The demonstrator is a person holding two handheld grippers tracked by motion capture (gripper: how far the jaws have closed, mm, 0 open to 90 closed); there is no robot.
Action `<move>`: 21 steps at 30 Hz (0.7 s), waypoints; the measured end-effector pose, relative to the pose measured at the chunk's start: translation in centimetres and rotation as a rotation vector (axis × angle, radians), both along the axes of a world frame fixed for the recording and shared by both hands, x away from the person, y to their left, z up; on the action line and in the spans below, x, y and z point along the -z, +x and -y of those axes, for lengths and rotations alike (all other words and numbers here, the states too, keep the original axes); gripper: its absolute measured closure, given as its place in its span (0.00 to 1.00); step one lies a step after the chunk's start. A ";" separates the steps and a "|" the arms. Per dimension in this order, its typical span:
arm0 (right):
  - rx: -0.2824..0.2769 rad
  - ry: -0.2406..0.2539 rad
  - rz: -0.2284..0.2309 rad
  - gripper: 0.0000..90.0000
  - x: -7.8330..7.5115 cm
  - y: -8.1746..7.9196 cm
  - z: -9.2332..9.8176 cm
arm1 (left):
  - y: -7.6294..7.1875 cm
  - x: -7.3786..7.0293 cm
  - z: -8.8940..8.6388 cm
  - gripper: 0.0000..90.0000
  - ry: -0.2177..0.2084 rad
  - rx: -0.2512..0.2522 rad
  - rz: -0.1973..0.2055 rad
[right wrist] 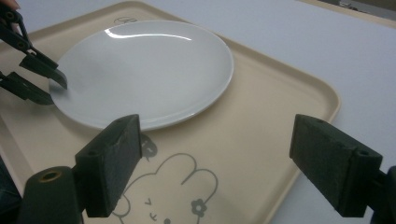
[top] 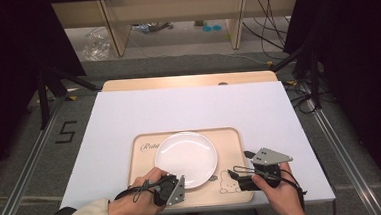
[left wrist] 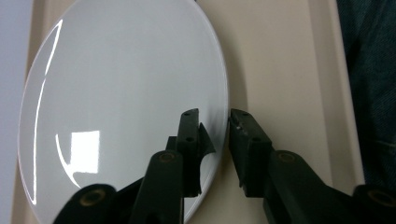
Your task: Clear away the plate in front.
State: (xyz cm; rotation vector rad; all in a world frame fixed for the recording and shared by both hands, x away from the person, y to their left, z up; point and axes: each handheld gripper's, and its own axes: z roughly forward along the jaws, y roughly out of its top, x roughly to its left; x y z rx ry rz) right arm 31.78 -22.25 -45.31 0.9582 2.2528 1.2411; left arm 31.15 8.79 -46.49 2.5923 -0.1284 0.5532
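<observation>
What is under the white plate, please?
The white plate lies on a beige tray, which shows all around it. A printed rabbit sits beside the rim. Whatever print the tray carries beneath the plate is covered.

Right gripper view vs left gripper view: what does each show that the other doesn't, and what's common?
Right gripper view alone: the rabbit drawing printed on the tray, the white table top, the right gripper with jaws wide apart over the tray, nothing between them.

Left gripper view alone: a close look at the left gripper, one jaw above the plate's rim and one outside it, with a gap, not clamped.

Both: the white plate lying on the beige tray, plus the left gripper at the plate's edge.
</observation>
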 end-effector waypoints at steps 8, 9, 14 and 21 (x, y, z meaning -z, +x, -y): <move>0.002 -0.002 0.007 0.20 0.0 0.0 0.1 | 0.3 -1.0 -0.8 0.60 -0.132 -0.022 -0.063; 0.004 -0.002 0.007 0.20 0.0 0.0 0.1 | 0.3 -1.3 -0.9 0.57 -0.159 -0.029 -0.070; 0.002 0.003 0.006 0.20 0.0 0.0 0.1 | 0.1 -2.0 -1.5 0.45 -0.241 -0.049 -0.082; 0.004 0.009 0.014 0.20 -0.1 0.0 0.1 | 0.3 -2.7 -3.0 0.33 -0.301 -0.092 -0.032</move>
